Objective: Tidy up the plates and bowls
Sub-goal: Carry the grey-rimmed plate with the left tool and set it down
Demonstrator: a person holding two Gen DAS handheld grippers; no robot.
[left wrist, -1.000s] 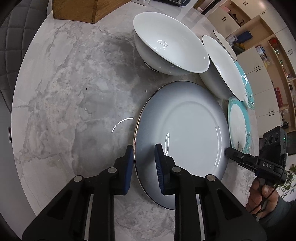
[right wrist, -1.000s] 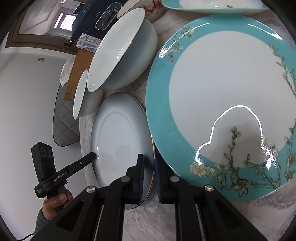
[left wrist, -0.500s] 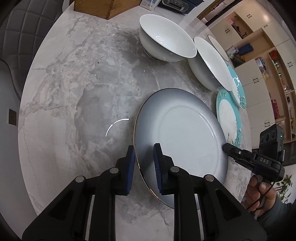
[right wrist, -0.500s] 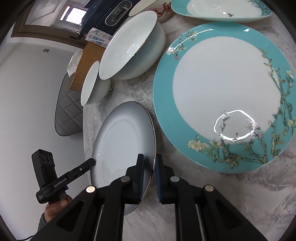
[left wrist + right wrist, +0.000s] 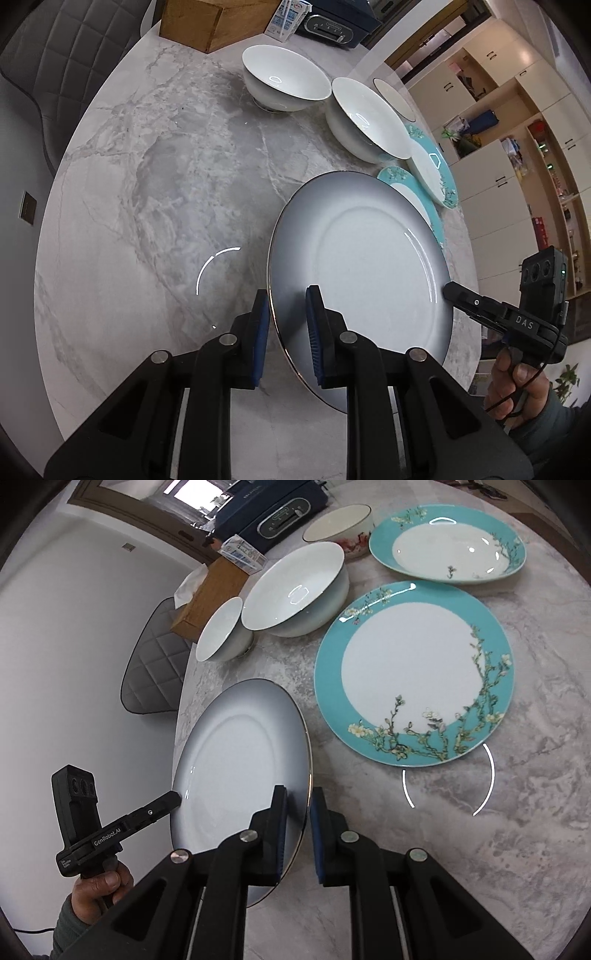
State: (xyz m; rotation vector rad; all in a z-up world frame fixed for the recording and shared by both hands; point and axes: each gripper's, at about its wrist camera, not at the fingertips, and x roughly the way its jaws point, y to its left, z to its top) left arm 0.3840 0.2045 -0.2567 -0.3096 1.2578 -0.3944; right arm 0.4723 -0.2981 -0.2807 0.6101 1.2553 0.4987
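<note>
Left gripper [image 5: 286, 321]: clamped on near rim of round grey-white gold-edged plate [image 5: 365, 266].
Right gripper [image 5: 297, 819]: clamped on opposite rim.

A glossy grey-white round plate with a thin metallic rim [image 5: 369, 266] is held tilted above the marble table, beside two turquoise floral plates [image 5: 413, 672] and two white bowls [image 5: 295, 590].

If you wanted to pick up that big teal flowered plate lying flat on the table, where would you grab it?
Probably by the rim. The teal flowered plate lies flat on the marble table, too broad to span, so only its thin, slightly raised edge fits between jaws. Come in low from the near side, where the tabletop is bare; the white bowl and another teal plate crowd the far side.
</note>
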